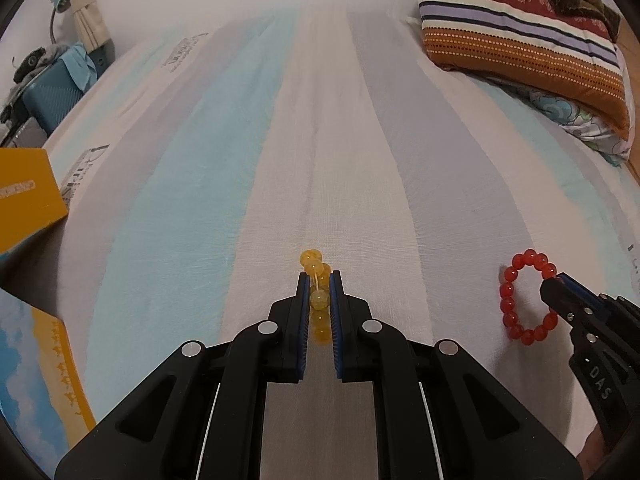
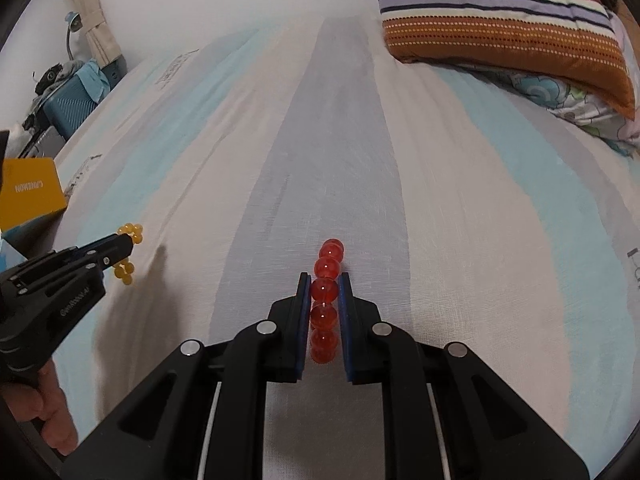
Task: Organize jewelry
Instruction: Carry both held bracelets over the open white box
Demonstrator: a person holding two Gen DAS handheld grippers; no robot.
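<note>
My left gripper [image 1: 319,280] is shut on a yellow bead bracelet [image 1: 317,268], held edge-on between the blue pads above the striped bedsheet; it also shows in the right wrist view [image 2: 128,252]. My right gripper [image 2: 325,280] is shut on a red bead bracelet [image 2: 326,292], also edge-on. In the left wrist view the red bracelet [image 1: 520,300] hangs as a ring from the right gripper [image 1: 554,280] at the right.
A yellow box [image 1: 24,196] lies at the left edge of the bed, with a blue and yellow box [image 1: 36,380] nearer. A striped folded quilt [image 1: 520,36] lies at the far right. A blue suitcase [image 2: 68,104] stands beyond the bed at left.
</note>
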